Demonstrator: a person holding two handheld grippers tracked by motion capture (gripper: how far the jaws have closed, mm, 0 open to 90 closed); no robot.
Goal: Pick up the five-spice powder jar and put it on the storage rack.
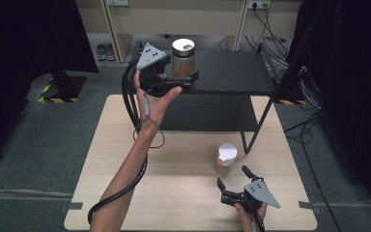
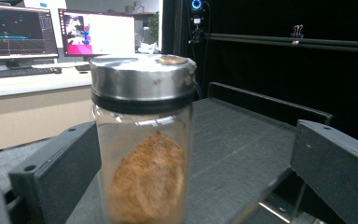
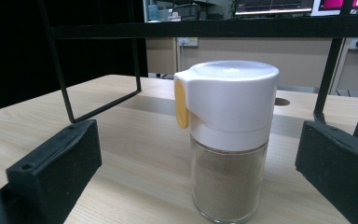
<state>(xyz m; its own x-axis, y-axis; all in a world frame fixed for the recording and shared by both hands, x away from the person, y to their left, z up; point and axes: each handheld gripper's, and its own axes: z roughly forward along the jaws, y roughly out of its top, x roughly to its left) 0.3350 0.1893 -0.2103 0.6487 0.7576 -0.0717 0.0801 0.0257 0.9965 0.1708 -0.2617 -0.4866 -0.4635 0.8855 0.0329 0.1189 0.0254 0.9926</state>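
Observation:
A glass jar (image 1: 183, 58) with a metal lid and brown powder inside stands at the left of the black rack's top shelf (image 1: 232, 72). My left gripper (image 1: 189, 72) is open, its jaws on either side of the jar (image 2: 142, 154) and clear of the glass. On the wooden table (image 1: 125, 145) stands a spice shaker (image 1: 225, 157) with a white cap and a yellow tab. My right gripper (image 1: 232, 175) sits low near the table's front edge, open, with the shaker (image 3: 228, 140) just ahead between its jaws, untouched.
The rack's thin legs (image 1: 258, 125) stand on the table's far half, with a lower shelf (image 1: 207, 113) beneath the top one. Dark curtains flank both sides. Cables (image 1: 275, 43) and a pair of shoes (image 1: 105, 50) lie on the floor behind. Monitors (image 2: 98, 32) stand on a desk.

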